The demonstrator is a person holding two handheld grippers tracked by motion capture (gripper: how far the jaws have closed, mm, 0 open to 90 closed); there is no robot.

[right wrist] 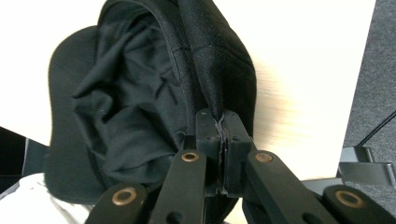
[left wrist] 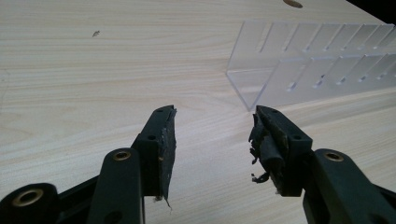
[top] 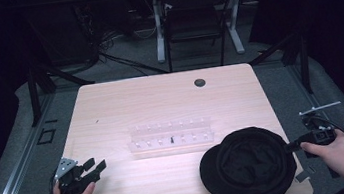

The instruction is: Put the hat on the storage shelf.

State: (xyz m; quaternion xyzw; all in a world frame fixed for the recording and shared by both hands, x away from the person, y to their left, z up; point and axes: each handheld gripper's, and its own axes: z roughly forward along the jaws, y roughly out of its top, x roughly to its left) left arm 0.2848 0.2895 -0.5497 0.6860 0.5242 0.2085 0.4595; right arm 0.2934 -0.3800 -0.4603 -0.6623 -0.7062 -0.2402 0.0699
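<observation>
Right gripper view: fingers (right wrist: 219, 140) pinched tight together on the edge of the black cap (right wrist: 140, 107), fabric squeezed right in the seam between them. Cap hanging open side toward the camera, crumpled lining showing, brim off to the left, pale tabletop (right wrist: 299, 70) behind it.

High view: right gripper (top: 291, 147) gripped by the right hand (top: 336, 152) at the near right edge, touching the cap's right side. Cap sitting at the near right corner of the tabletop, just in front of the clear plastic rack (top: 171, 136), close but not touching.

Left gripper (top: 94, 167) near the front left corner, well apart from the cap. Fingers (left wrist: 163, 144) spread apart with nothing between them, worn pads a bit shredded, pointing toward the end of the rack.
</observation>
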